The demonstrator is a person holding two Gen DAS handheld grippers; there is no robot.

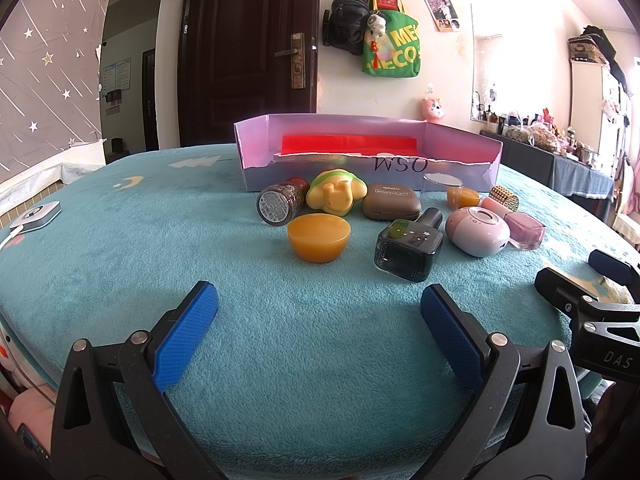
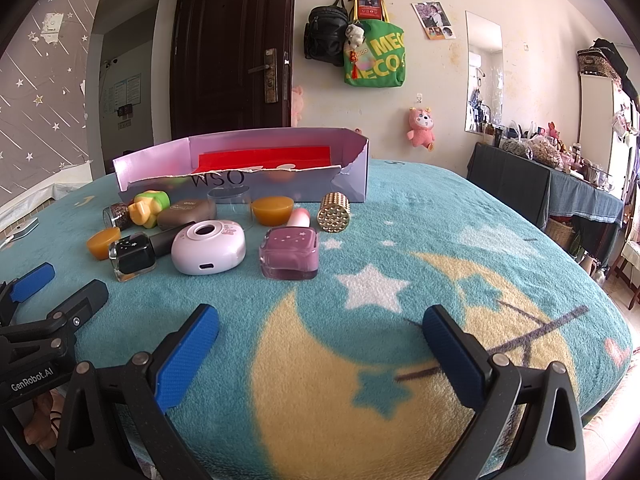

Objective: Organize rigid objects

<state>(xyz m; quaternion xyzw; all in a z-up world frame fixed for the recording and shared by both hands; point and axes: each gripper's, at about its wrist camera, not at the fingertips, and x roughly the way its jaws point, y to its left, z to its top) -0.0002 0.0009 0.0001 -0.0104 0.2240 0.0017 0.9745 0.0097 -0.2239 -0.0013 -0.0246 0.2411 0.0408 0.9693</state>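
Note:
A lilac cardboard box (image 1: pixel 460 142) (image 2: pixel 352 176) with a red lining stands at the back of the teal blanket. In front of it lie an orange bowl (image 1: pixel 319 238), a glitter jar (image 1: pixel 278 204), a yellow-green toy (image 1: pixel 336 192), a brown compact (image 1: pixel 391 201), a black square bottle (image 1: pixel 408 249) (image 2: pixel 134 257), a pink round device (image 1: pixel 478 231) (image 2: pixel 208 246), a mauve square bottle (image 2: pixel 289 253) and a gold studded cylinder (image 2: pixel 334 212). My left gripper (image 1: pixel 319 304) is open, short of the orange bowl. My right gripper (image 2: pixel 320 324) is open over bare blanket, below the mauve bottle.
A white gadget with a cable (image 1: pixel 35 216) lies at the blanket's left edge. The right gripper's body (image 1: pixel 592 304) shows at the right of the left wrist view. A dark side table (image 2: pixel 552 184) with clutter stands far right. A dark door (image 1: pixel 248 52) is behind the box.

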